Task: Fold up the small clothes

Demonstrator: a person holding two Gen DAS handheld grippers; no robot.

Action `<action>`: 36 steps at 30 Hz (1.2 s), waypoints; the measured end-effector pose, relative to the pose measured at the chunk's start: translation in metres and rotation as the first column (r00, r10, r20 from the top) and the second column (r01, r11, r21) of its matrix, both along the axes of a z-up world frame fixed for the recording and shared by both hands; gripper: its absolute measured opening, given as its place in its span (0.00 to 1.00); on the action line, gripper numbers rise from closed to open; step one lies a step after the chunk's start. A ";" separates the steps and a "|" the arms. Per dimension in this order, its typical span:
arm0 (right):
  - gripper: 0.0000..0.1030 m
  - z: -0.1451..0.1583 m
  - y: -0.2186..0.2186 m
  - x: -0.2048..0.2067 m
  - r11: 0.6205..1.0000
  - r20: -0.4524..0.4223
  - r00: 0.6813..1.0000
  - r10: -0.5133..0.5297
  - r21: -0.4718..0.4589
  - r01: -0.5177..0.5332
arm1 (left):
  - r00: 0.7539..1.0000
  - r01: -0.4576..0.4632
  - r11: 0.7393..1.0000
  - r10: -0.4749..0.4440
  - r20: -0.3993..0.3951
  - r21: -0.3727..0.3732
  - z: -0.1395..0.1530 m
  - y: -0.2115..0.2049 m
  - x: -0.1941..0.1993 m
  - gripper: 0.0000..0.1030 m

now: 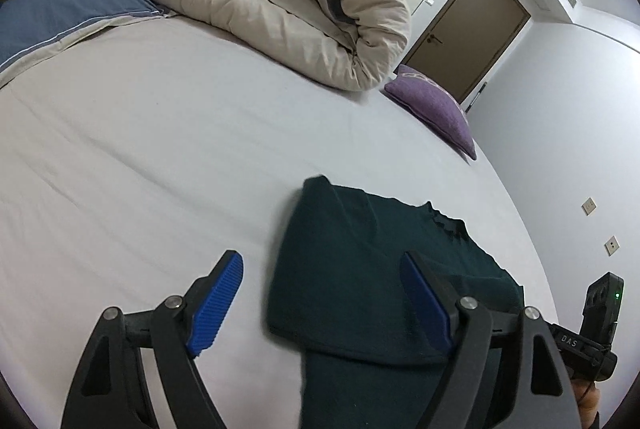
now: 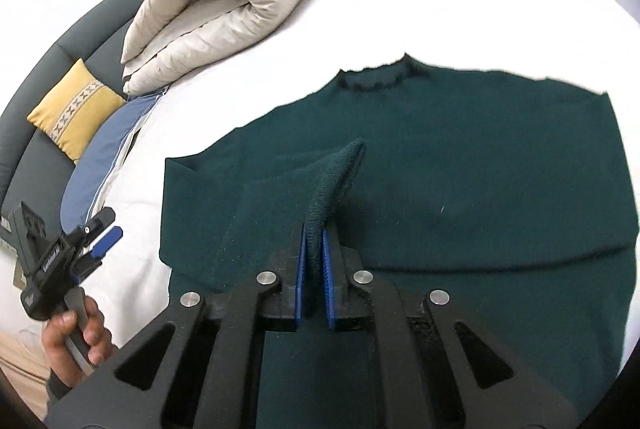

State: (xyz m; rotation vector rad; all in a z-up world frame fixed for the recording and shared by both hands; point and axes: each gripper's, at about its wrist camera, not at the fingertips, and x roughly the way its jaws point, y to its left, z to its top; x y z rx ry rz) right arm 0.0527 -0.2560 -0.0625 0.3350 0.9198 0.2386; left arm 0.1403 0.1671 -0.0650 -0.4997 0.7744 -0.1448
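Observation:
A dark green knit sweater lies flat on the white bed sheet, its scalloped collar toward the far side. My right gripper is shut on a ribbed cuff of the sweater, which sticks up from between the blue pads over the sweater's body. In the left wrist view the sweater lies partly folded. My left gripper stands open above its left edge, one blue pad over the sheet, the other over the cloth. The left gripper also shows at the left of the right wrist view, held by a hand.
A rolled beige duvet lies at the far side of the bed, with a purple cushion beside it. A blue pillow and a yellow cushion sit near the grey headboard. A brown door stands beyond the bed.

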 end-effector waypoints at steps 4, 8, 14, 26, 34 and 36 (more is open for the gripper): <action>0.06 0.005 -0.020 0.003 1.000 0.011 1.000 -0.025 -0.008 0.026 | 1.000 0.006 1.000 -0.006 -0.029 0.002 -0.005 0.004 0.012 0.80; 0.06 0.005 -0.046 0.007 0.998 0.023 0.998 -0.054 -0.014 0.054 | 0.996 0.044 0.999 -0.042 -0.080 0.031 -0.015 -0.005 0.037 0.80; 0.06 -0.002 -0.081 0.018 0.995 0.026 0.995 -0.098 -0.025 0.098 | 0.984 0.093 0.994 -0.082 -0.156 0.065 -0.032 -0.024 0.080 0.80; 0.06 -0.043 -0.107 0.036 0.992 -0.010 0.992 -0.124 0.001 0.124 | 0.973 0.086 0.981 -0.045 -0.226 0.172 -0.068 -0.043 0.132 0.34; 0.06 -0.067 -0.108 0.049 0.987 -0.040 0.986 -0.163 0.003 0.163 | 0.980 0.104 0.961 -0.056 -0.190 0.255 -0.075 -0.052 0.142 0.10; 0.06 -0.074 -0.110 0.049 0.983 -0.045 0.982 -0.181 0.024 0.182 | 0.982 0.106 0.960 -0.060 -0.180 0.258 -0.075 -0.051 0.141 0.10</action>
